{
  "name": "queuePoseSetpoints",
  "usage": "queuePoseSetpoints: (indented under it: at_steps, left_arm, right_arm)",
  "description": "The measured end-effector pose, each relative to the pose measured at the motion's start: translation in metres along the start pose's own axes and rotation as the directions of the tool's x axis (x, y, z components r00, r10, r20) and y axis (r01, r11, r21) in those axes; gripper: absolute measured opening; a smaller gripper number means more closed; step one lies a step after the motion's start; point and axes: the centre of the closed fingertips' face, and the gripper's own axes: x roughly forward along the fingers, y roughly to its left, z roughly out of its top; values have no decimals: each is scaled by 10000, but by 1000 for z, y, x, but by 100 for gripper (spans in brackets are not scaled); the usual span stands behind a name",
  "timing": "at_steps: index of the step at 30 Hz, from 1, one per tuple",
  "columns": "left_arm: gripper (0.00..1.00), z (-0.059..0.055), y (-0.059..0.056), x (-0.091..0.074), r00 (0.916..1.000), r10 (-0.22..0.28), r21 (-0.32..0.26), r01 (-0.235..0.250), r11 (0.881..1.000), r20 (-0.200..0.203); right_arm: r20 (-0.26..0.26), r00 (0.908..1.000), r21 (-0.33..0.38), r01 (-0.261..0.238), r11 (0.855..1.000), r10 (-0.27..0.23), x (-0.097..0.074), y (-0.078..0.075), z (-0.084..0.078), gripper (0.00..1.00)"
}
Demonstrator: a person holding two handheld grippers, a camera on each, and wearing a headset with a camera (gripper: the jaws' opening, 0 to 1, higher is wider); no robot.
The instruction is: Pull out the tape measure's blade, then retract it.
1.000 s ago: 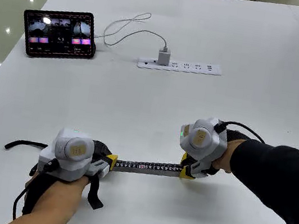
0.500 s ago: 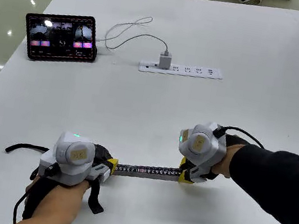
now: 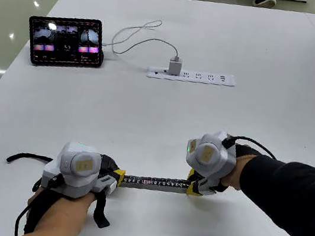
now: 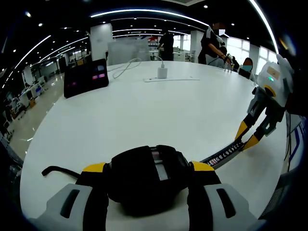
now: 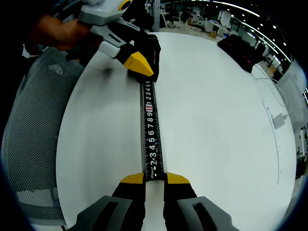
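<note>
Left gripper [image 3: 114, 174] jaws clamp tape measure [image 4: 154, 173]; right gripper [image 5: 155, 179] jaws pinch blade [image 5: 149, 96] tip; its view reads numerals [image 5: 152, 149].

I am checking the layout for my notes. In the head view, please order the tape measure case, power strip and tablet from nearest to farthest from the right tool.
From the right tool:
1. tape measure case, to the left, at the other end of the blade.
2. power strip, straight ahead, farther back.
3. tablet, far left.
</note>
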Motion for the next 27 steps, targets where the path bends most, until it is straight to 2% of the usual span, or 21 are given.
queuePoseSetpoints:
  at_steps: [8,17,27]
  left_arm:
    - [62,0,0,0,10000,2,-10,-2,10000,11]
    - [62,0,0,0,10000,1,-10,-1,10000,13]
    - [62,0,0,0,10000,-6,-18,6,10000,-12]
  right_arm:
    - [134,9999,-149,-13,9999,15,1,0,3,9]
    - [179,9998,345,20,9994,-26,3,0,6,9]
    - [92,10000,48,24,10000,-25,4,0,10,9]
